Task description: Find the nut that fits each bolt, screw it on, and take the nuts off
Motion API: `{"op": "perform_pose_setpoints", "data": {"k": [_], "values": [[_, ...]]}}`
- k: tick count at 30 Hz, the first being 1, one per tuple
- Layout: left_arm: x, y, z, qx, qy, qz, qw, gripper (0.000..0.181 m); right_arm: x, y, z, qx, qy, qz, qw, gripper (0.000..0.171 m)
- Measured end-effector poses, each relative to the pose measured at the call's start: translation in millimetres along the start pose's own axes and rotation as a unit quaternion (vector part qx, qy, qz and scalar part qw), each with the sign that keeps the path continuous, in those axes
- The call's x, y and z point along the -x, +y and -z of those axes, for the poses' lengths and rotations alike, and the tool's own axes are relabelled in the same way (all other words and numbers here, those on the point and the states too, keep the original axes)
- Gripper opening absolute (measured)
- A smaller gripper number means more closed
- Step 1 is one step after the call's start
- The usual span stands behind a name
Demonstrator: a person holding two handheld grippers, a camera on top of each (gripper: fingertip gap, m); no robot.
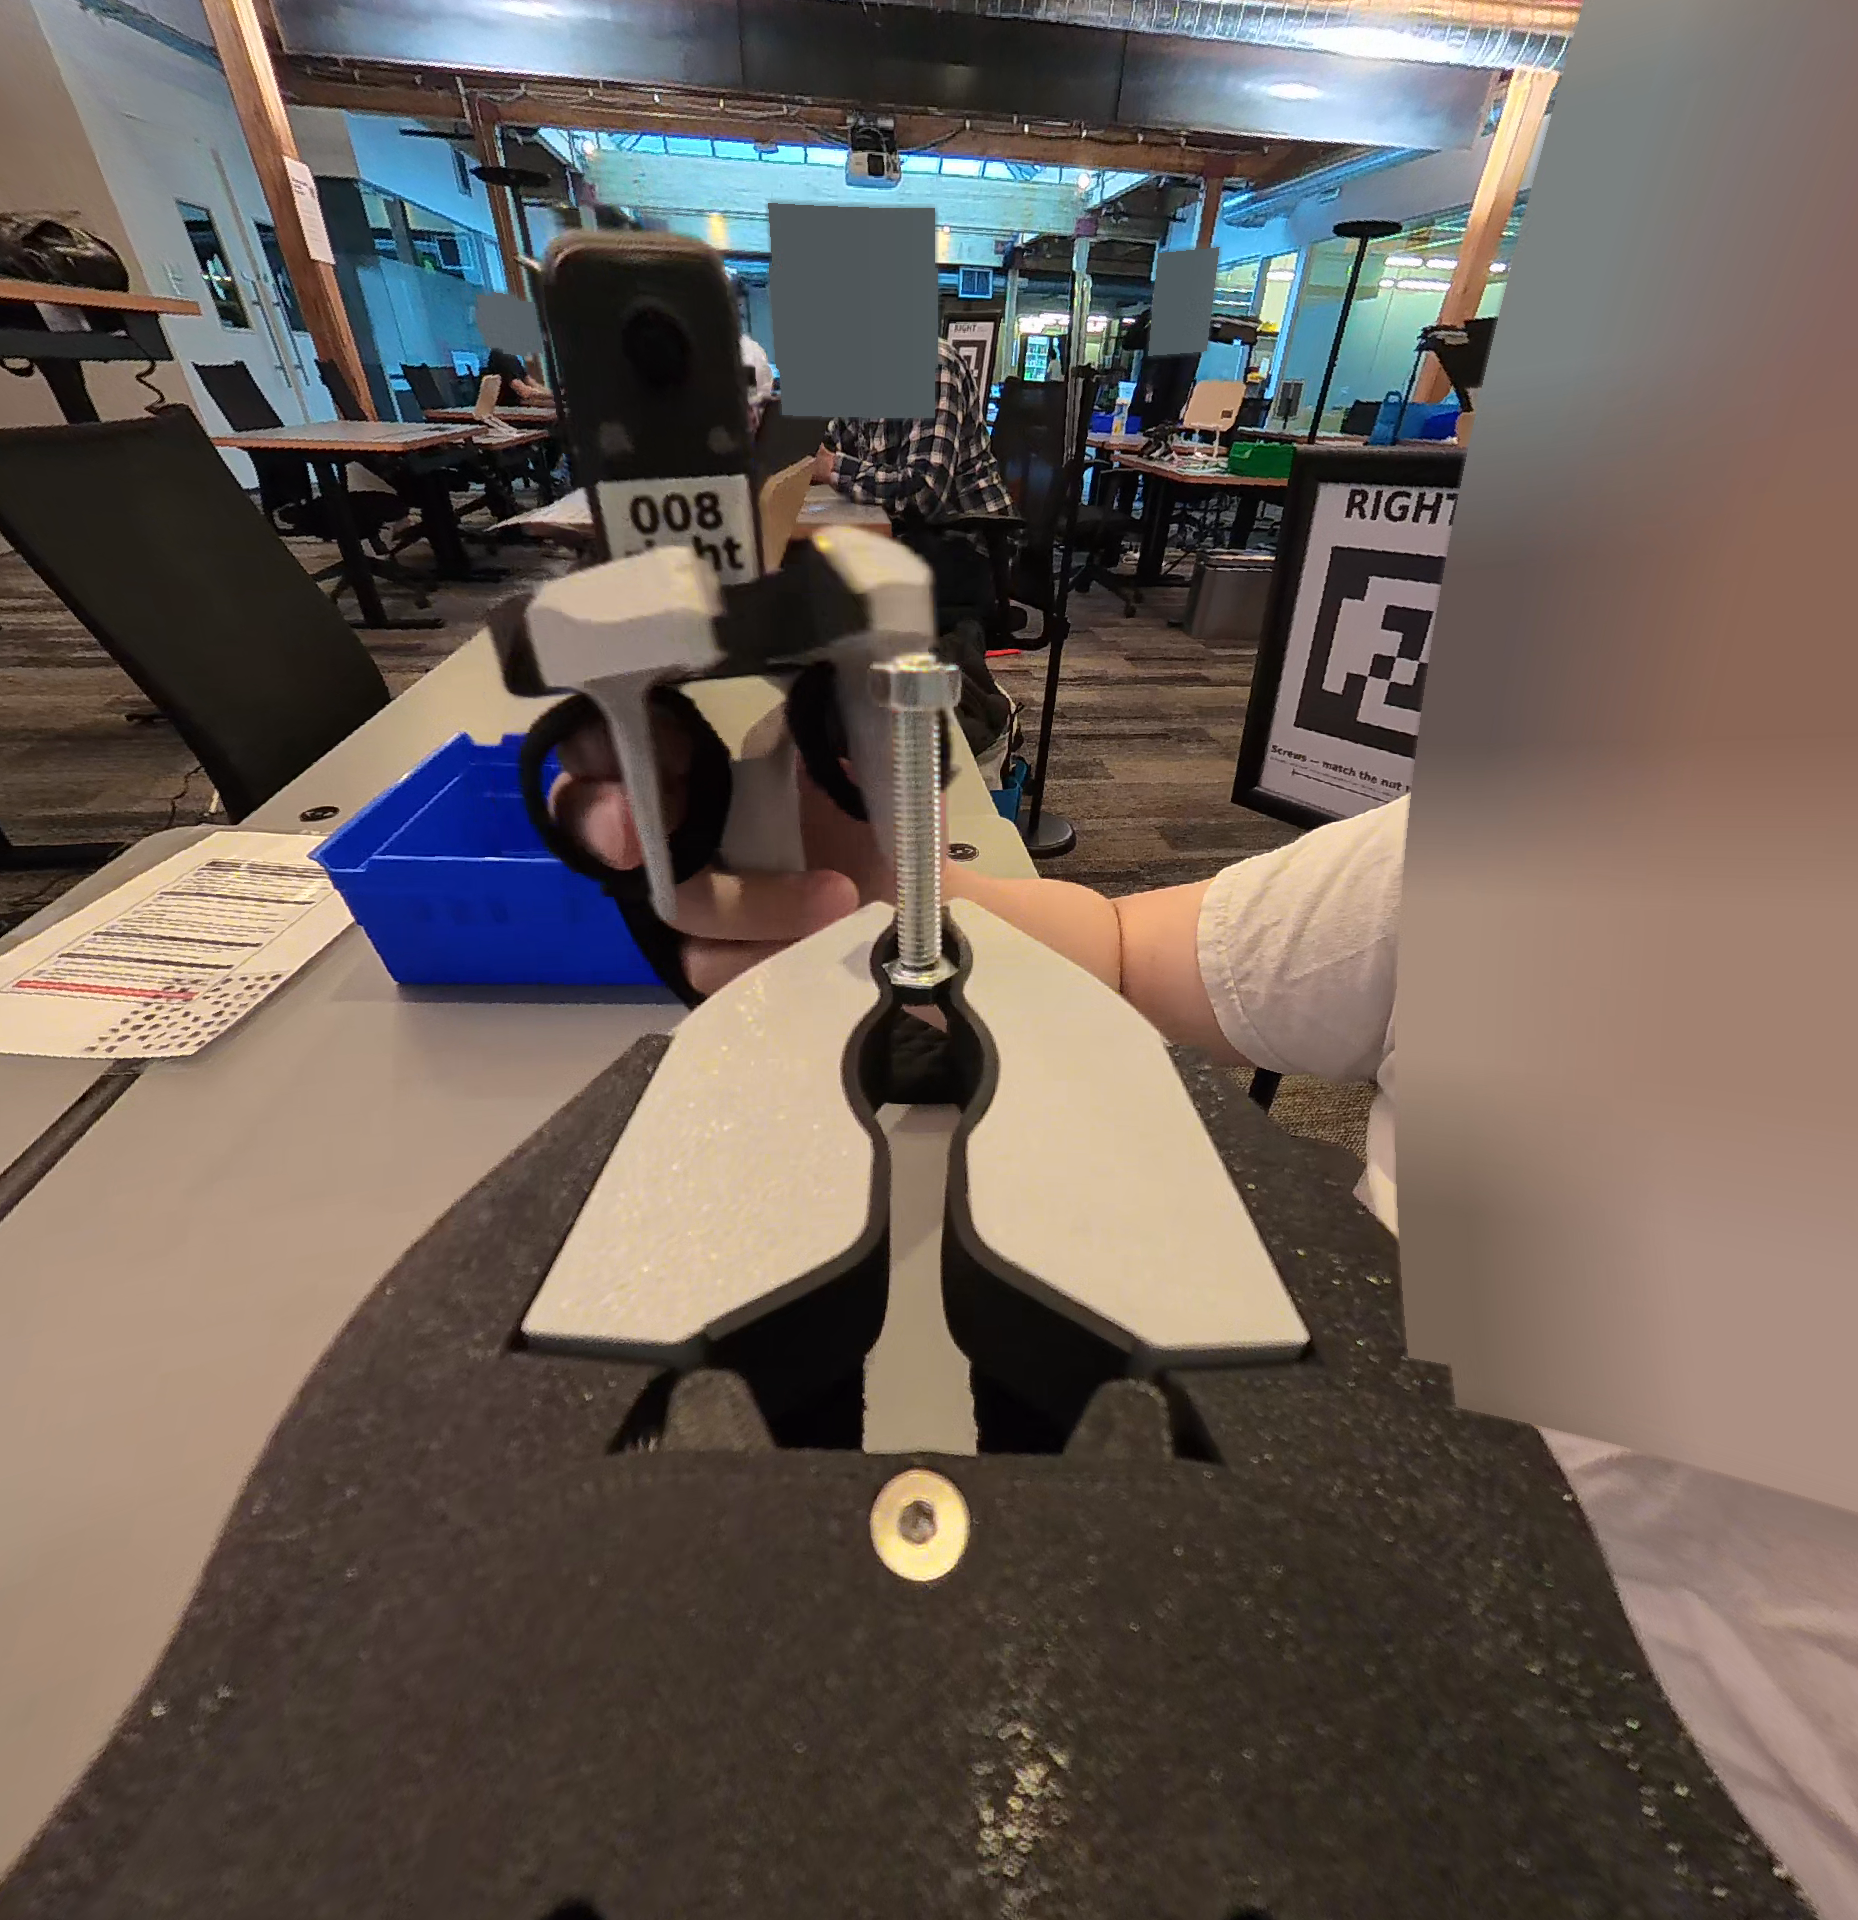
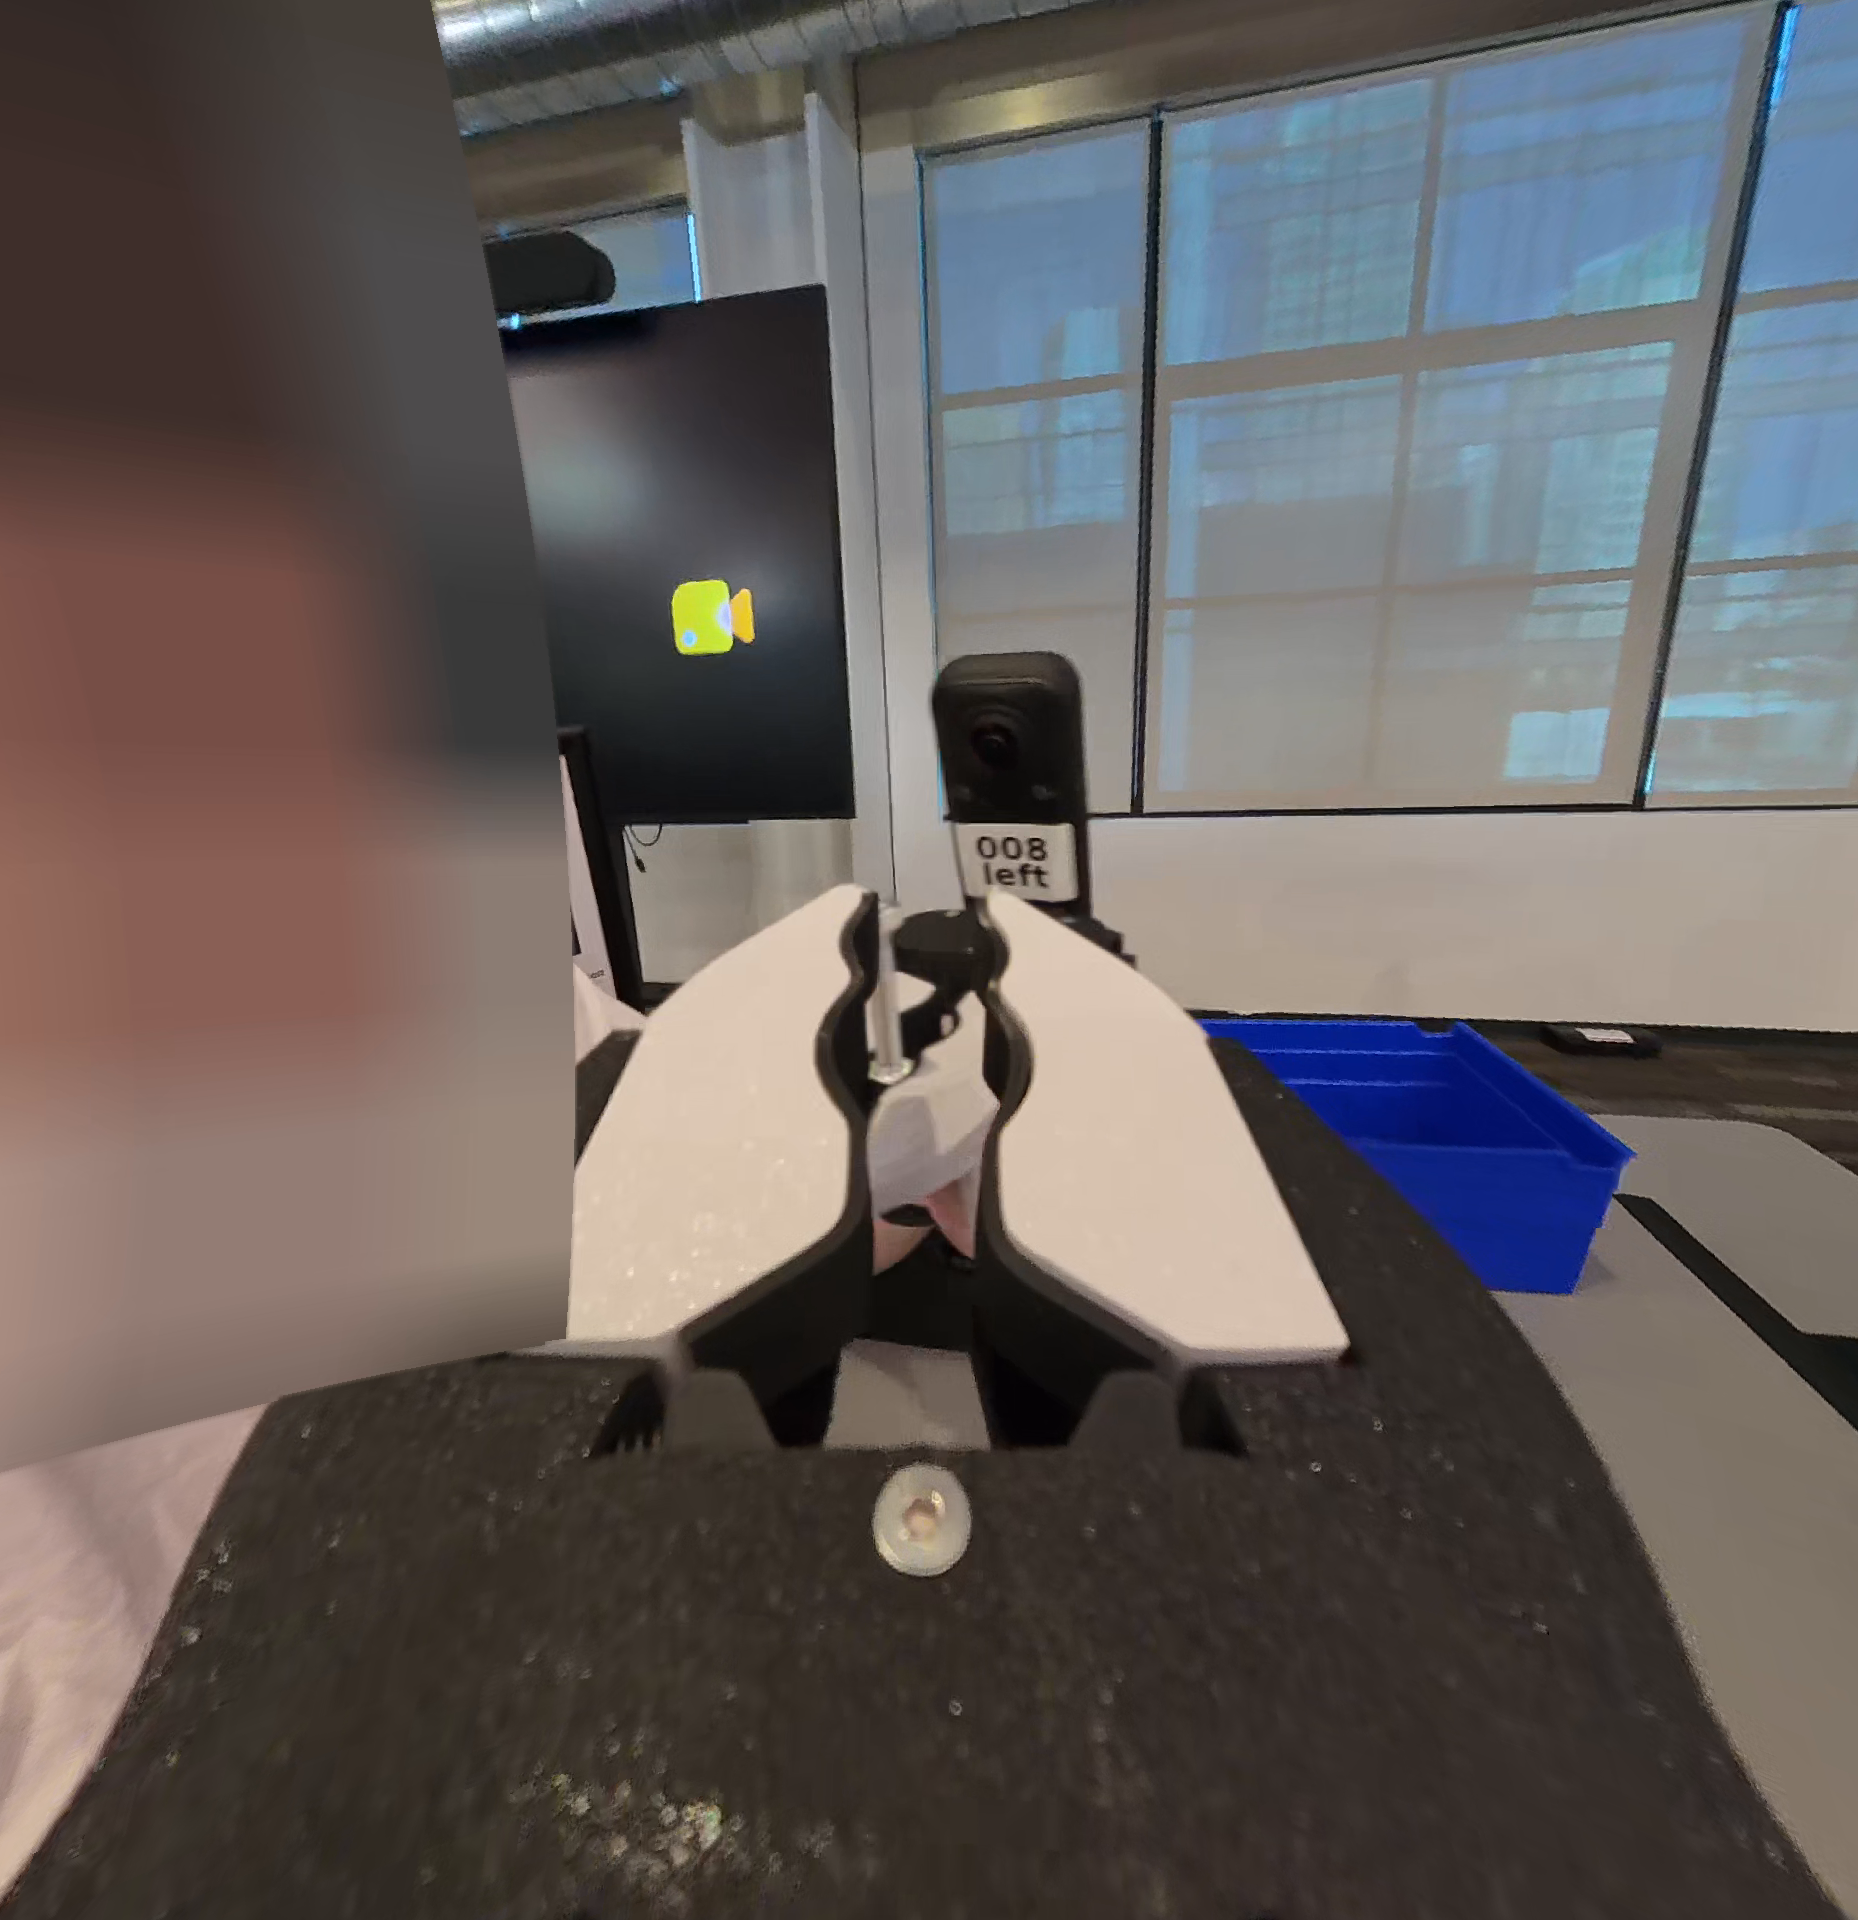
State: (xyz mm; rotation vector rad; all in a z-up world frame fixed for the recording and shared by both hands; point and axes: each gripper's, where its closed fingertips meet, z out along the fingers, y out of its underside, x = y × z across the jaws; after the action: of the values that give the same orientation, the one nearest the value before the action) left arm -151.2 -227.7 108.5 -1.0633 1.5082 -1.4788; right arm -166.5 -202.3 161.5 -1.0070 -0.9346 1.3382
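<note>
Fingertips of the left gripper [image 1: 920, 951] are pinched on the nut [image 1: 917, 974] at the bottom of one upright bolt [image 1: 917, 821], while the right gripper [image 1: 909, 665] clamps its head from above. So: one bolt, one nut, one blue bin [image 1: 468, 883] off beside them.

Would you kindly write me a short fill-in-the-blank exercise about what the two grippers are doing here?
1. The left gripper is shut on a small hex ____ threaded on the bolt.
2. The right gripper grips that bolt near its ____.
3. The bin on the table is ____ in colour.

Missing words: nut; head; blue
</note>
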Motion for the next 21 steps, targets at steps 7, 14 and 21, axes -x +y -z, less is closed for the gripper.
{"op": "perform_pose_setpoints", "data": {"k": [7, 14, 21], "values": [[-1, 1, -2, -0.001, 0.004, 0.002, 1.0, 0.004, 2, 10, -8, 0.031, 0.014, 0.031, 0.999, 0.017], [-1, 0, -1, 0.0, 0.004, 0.001, 1.0, 0.004, 11, 7, -11, 0.027, 0.0, 0.033, 0.999, 0.018], [-3, -1, -1, 0.0, 0.004, -0.001, 1.0, 0.004, -5, 5, -1, 0.018, 0.023, 0.021, 0.999, 0.015]]}}
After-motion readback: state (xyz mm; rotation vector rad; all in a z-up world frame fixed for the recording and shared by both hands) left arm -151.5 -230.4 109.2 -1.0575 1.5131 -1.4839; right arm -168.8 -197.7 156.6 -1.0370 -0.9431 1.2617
